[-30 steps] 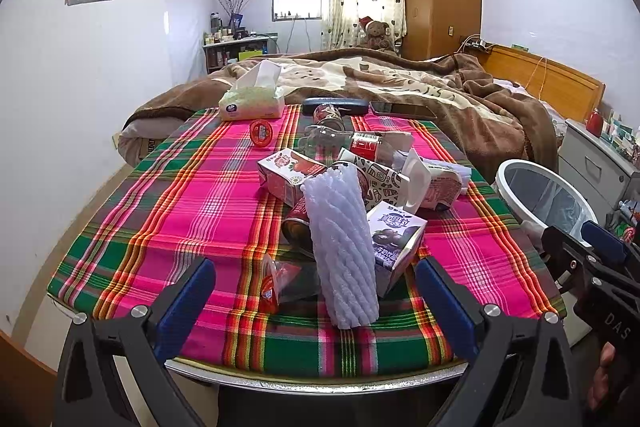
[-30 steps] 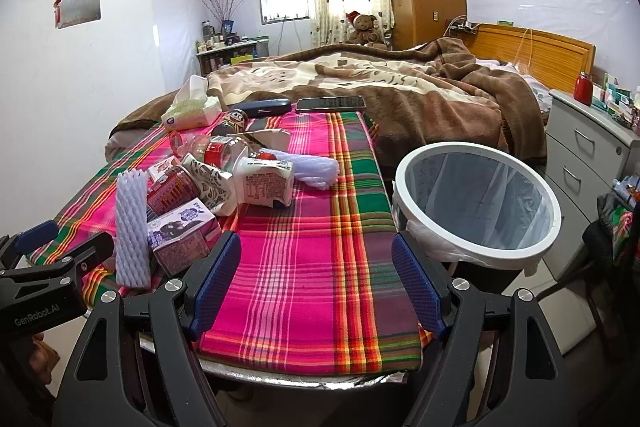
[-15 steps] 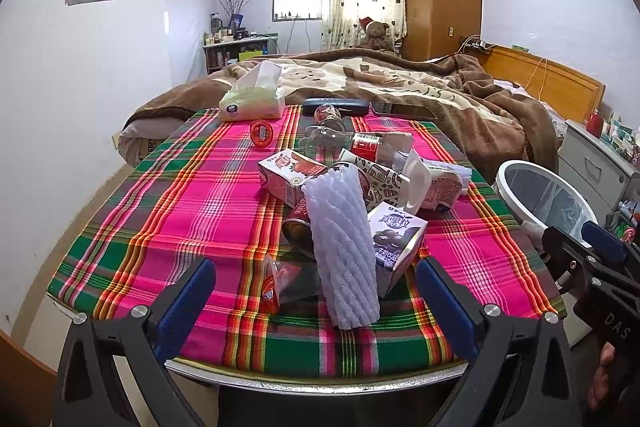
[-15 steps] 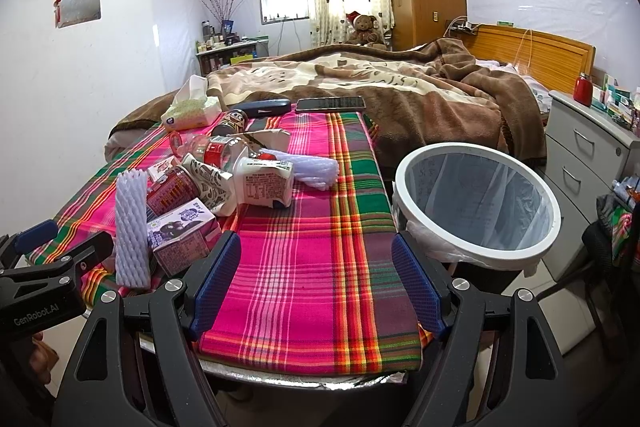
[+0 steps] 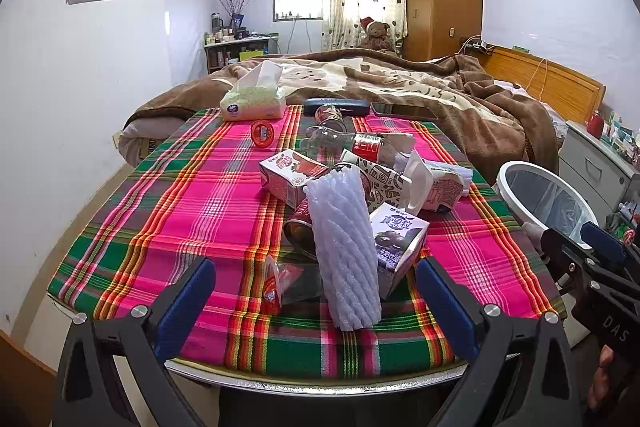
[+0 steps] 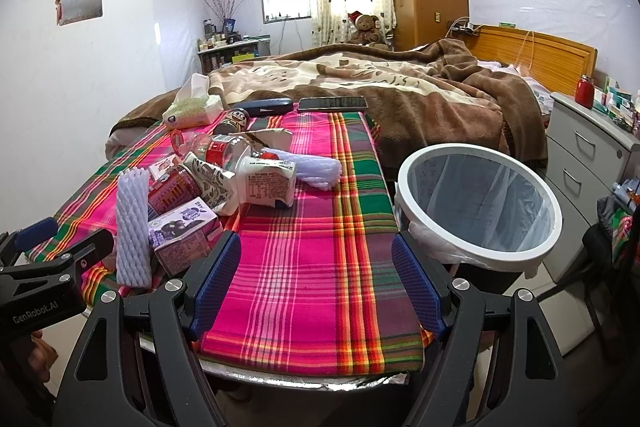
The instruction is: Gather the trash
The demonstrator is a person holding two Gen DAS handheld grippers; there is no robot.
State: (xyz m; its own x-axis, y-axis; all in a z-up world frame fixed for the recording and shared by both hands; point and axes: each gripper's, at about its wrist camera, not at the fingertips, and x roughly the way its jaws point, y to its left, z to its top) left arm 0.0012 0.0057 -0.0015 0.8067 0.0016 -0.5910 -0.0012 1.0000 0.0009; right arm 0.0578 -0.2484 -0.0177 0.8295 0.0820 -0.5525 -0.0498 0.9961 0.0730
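My left gripper hangs with its fingers spread wide and empty at the table's near edge, and right between them stands a white foam sleeve, blocking my line to the rest of the trash heap. Just beyond the right finger lies a purple carton; beyond the sleeve I count one strawberry carton, a clear bottle with a red label, and a second foam sleeve. My right gripper is likewise wide and empty over bare plaid cloth. Past its right finger stands the white-rimmed bin. "GenRobot.AI" reads on the left gripper's body.
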